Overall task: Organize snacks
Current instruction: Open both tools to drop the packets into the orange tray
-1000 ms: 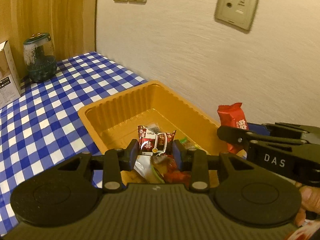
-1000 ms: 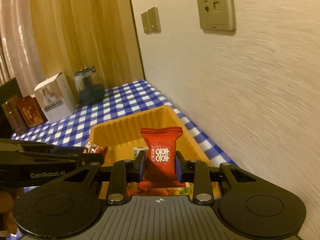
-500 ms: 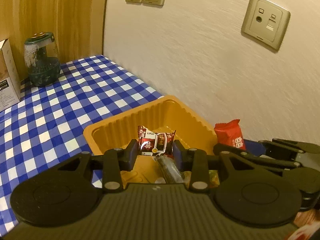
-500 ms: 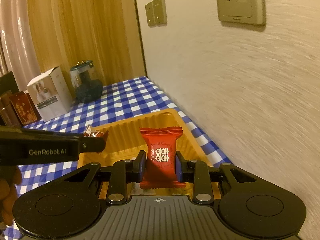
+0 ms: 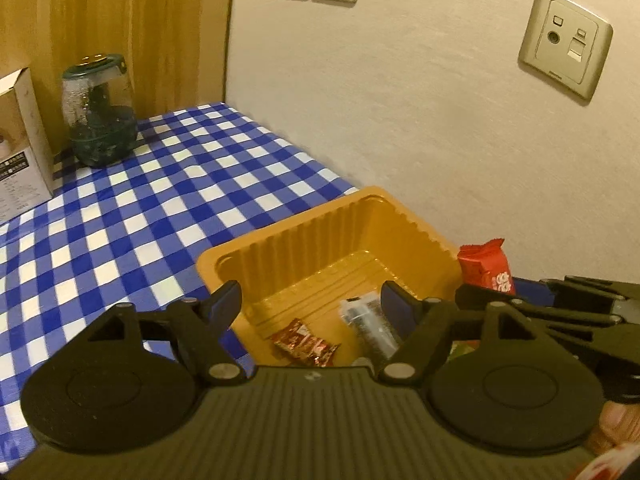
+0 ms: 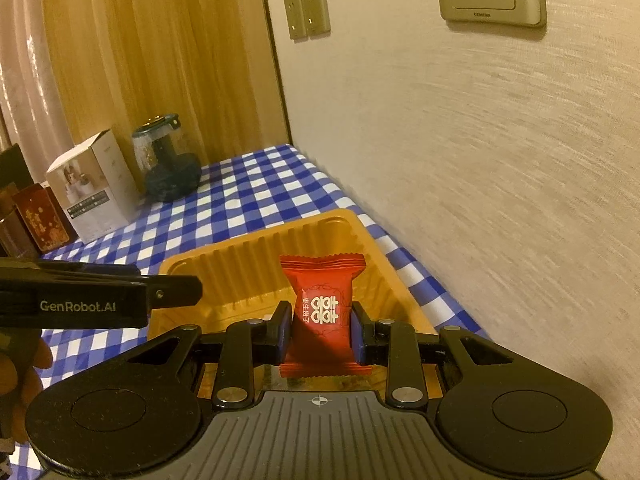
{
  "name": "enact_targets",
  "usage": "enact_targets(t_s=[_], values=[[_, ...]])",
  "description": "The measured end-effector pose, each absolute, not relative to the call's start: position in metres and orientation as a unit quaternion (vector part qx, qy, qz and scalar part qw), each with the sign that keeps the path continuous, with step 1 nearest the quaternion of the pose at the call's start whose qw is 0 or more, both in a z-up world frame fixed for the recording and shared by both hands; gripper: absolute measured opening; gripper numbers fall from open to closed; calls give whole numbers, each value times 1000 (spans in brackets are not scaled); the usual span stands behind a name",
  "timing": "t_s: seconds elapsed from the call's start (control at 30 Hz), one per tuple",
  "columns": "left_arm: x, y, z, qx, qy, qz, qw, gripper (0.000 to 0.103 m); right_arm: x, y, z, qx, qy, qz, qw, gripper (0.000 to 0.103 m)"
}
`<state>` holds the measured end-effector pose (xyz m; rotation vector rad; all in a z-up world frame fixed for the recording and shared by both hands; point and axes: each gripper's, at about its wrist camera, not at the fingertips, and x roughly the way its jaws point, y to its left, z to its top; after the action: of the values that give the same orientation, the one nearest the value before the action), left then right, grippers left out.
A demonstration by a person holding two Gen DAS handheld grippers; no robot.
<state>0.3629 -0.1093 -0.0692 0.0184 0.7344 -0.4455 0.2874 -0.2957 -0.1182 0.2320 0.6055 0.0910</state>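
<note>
An orange plastic tray (image 5: pixel 320 232) sits on the blue checked tablecloth against the wall; it also shows in the right wrist view (image 6: pixel 248 264). My left gripper (image 5: pixel 310 300) is open and empty above the tray's near end. A dark red snack packet (image 5: pixel 306 342) lies on the tray floor below it, next to a dark wrapped snack (image 5: pixel 370 326). My right gripper (image 6: pixel 320 328) is shut on a red candy packet (image 6: pixel 322 304) and holds it upright over the tray. That packet also shows in the left wrist view (image 5: pixel 486 266).
A glass jar with a green lid (image 5: pixel 98 110) and a white box (image 5: pixel 18 140) stand at the far end of the table. Dark red boxes (image 6: pixel 36 220) stand beside them. The wall with sockets (image 5: pixel 566 42) runs along the right.
My left gripper opened and let go of the dark red snack packet, which now lies in the tray. Both grippers rose a little. The right gripper still holds its red packet.
</note>
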Motion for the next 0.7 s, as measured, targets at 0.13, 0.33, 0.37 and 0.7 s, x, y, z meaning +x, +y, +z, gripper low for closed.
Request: enact_targets(t_s=[0.13,0.33,0.37,0.7], values=[[361,-107,-69,14,356,-211,910,74,287,-294,-118,117,298,45,946,31],[360,-106,-71,20,358,-207,910,74,287,-292,-119,118,297,48,946,31],[360,-106,-71,20,358,-207,910,74,288,-291,-119,118,297,49,946,31],[362,-100,-75,21,363,-199,910,74,289,-291,-123,134,286,54,947,70]])
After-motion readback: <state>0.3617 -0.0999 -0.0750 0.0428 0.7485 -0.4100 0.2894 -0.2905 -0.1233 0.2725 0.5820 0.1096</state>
